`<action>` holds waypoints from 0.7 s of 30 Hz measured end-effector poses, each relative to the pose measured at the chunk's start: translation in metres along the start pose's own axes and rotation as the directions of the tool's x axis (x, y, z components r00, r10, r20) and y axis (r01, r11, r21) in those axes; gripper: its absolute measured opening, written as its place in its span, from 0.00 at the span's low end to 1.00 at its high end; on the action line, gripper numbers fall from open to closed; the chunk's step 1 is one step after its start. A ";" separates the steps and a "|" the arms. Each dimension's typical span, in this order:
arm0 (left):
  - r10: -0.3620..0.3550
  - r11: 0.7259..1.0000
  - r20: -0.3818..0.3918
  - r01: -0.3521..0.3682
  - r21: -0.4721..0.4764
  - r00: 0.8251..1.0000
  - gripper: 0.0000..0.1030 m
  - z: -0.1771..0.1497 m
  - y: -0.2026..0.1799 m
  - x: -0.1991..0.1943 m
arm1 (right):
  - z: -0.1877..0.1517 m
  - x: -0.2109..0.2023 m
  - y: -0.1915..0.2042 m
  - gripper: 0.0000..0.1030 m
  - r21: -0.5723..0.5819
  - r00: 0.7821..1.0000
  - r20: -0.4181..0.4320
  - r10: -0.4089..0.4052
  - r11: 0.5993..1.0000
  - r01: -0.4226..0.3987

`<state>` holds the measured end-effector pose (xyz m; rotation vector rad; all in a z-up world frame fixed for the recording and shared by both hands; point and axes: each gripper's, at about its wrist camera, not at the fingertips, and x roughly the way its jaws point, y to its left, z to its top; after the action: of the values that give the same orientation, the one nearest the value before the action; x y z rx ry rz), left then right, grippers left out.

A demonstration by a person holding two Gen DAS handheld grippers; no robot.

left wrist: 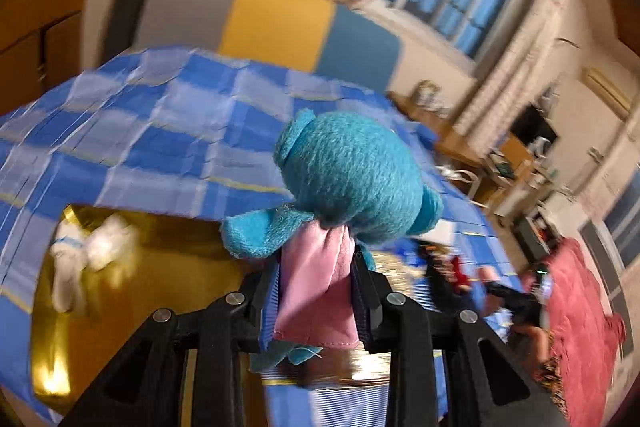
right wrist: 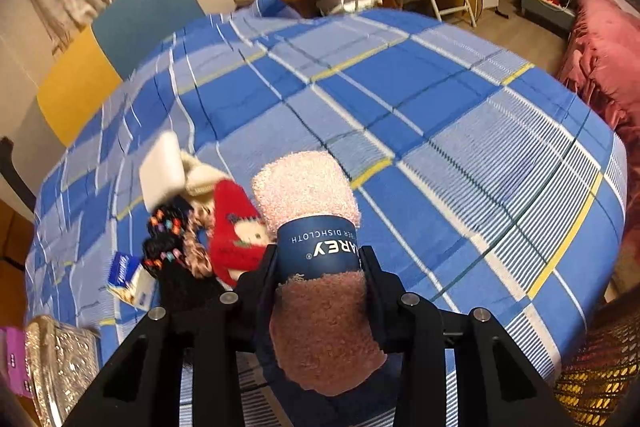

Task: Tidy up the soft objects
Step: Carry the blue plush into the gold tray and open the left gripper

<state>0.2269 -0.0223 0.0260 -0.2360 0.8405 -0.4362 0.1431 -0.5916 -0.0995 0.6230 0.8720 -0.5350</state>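
In the left wrist view my left gripper (left wrist: 316, 267) is shut on a teal plush toy (left wrist: 352, 175), pinching it by its pink scarf (left wrist: 316, 291) above the blue plaid bedspread (left wrist: 160, 115). The picture is blurred by motion. In the right wrist view my right gripper (right wrist: 319, 255) is shut on a rolled pink dishcloth (right wrist: 308, 195) wrapped in a navy paper band (right wrist: 316, 247), held over the bedspread (right wrist: 440, 107). A pile of socks, red (right wrist: 232, 231), black (right wrist: 168, 239) and cream (right wrist: 200, 175), lies on the bed just left of the roll.
A golden container (left wrist: 168, 267) with a white soft thing (left wrist: 92, 255) in it sits below the left gripper. A glittery box (right wrist: 60, 359) is at lower left, a yellow mesh basket (right wrist: 600, 367) at lower right. A tissue pack (right wrist: 128, 279) lies by the socks. A red blanket (right wrist: 608, 59) flanks the bed.
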 end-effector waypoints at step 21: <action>0.258 0.953 -0.265 -0.290 -0.090 0.929 0.44 -0.029 0.136 0.103 | 0.004 -0.022 0.012 0.38 -0.021 0.986 0.139 0.088 0.996 -0.086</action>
<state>0.3037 0.0500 -0.1119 -0.1790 1.1347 -0.1491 0.1415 -0.5816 -0.0761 0.6003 0.7126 -0.4868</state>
